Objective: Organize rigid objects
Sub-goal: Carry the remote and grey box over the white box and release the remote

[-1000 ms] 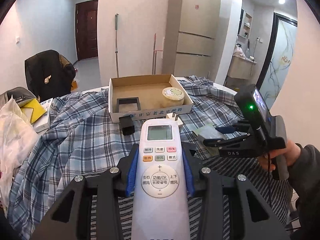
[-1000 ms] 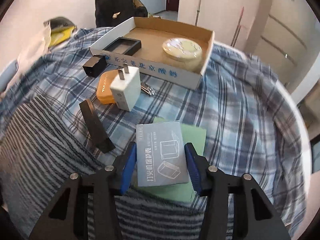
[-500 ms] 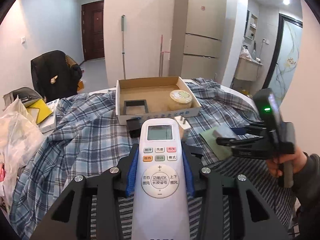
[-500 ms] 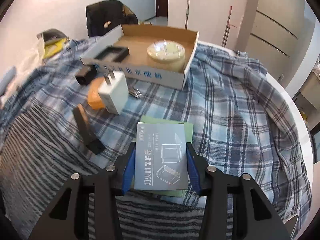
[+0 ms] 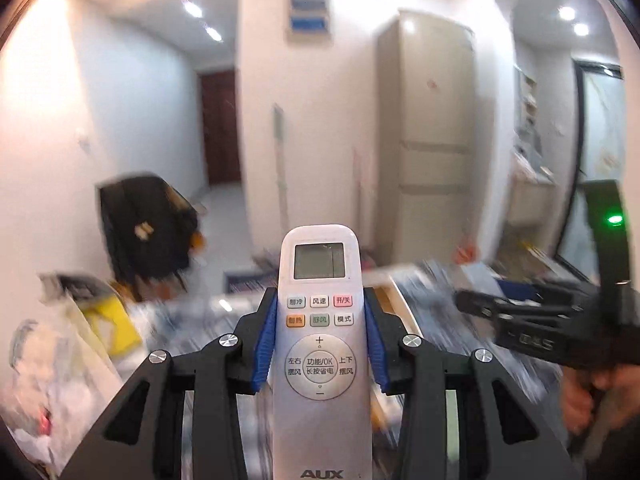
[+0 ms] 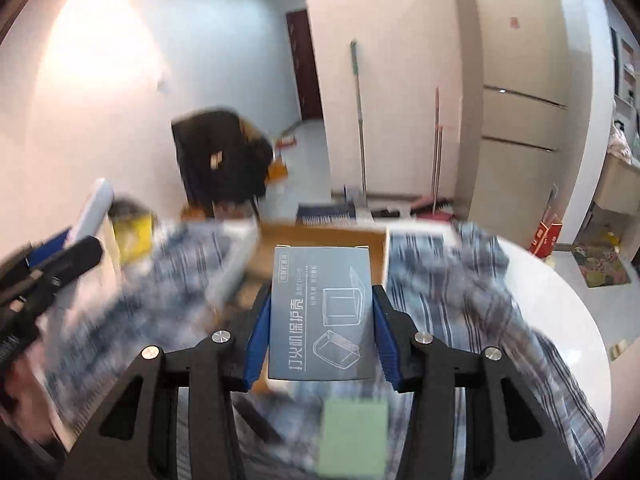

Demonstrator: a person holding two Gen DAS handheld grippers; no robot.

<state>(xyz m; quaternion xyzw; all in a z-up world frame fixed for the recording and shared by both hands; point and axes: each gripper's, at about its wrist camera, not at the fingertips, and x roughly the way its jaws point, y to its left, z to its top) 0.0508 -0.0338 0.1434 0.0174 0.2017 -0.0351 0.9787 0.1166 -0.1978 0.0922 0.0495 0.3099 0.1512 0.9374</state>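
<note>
The left gripper (image 5: 319,344) is clamped on a white remote control (image 5: 319,352), and the right gripper (image 6: 320,340) is clamped on a small grey box (image 6: 322,316). Both items sit between the fingers, above the cloth. Judged from this, neither item is placed yet: the cardboard tray (image 6: 328,236) lies ahead of the right fingers, so both deliveries remain.

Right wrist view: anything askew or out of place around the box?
Nothing damaged or spilled. The grey carton sits squarely between the right gripper's pads, above the open cardboard box. A green card lies loose on the plaid cloth below. Heavy motion blur hides finer detail.
</note>
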